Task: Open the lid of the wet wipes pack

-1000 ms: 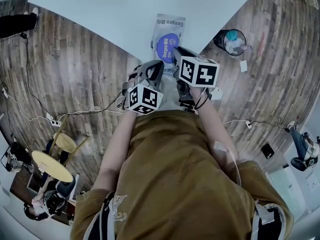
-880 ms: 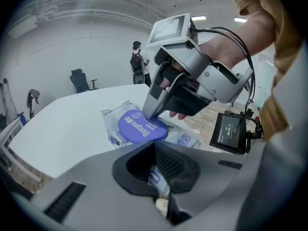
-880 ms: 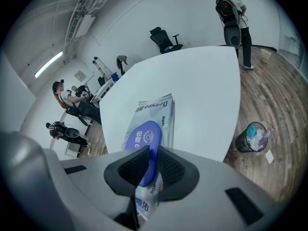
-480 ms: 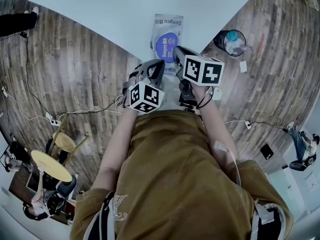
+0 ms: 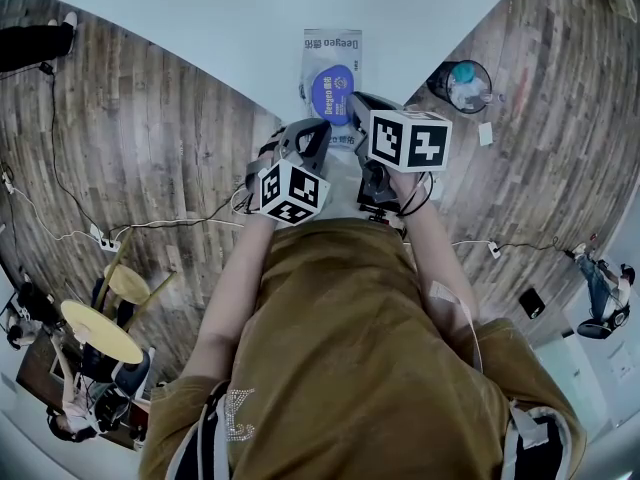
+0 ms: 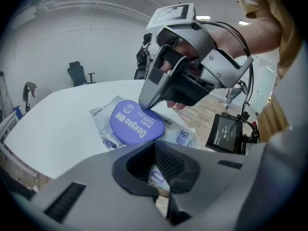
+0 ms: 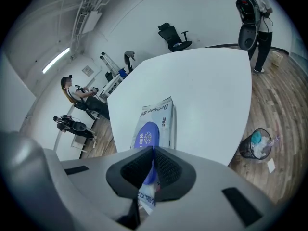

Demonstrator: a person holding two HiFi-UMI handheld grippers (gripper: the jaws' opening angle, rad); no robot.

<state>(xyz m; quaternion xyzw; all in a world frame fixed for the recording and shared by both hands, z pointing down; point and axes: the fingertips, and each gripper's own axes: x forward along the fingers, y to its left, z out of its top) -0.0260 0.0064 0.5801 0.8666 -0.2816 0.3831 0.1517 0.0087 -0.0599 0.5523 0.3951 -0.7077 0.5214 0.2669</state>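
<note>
Barely started. Wet wipes pack [image 7: 161,113] lies flat on the white counter [image 7: 207,90], near its edge in front of the person, with the blue lid [image 6: 134,124] face up and flush on the pack, so not opened yet. Right gripper [image 6: 143,105] is clenched, jaws together, its tip down on the lid's rim on the side away from the left gripper; can't tell if it has the tab pinched or only touches it. Left gripper [image 6: 155,147] is clenched too, low over the near end of the pack, nothing clearly pinched in it. Approach looks done, contact at the lid made. Left to do, as I judge it: catch the lid edge, swing it up and over, probably with the left gripper steadying the pack.
</note>
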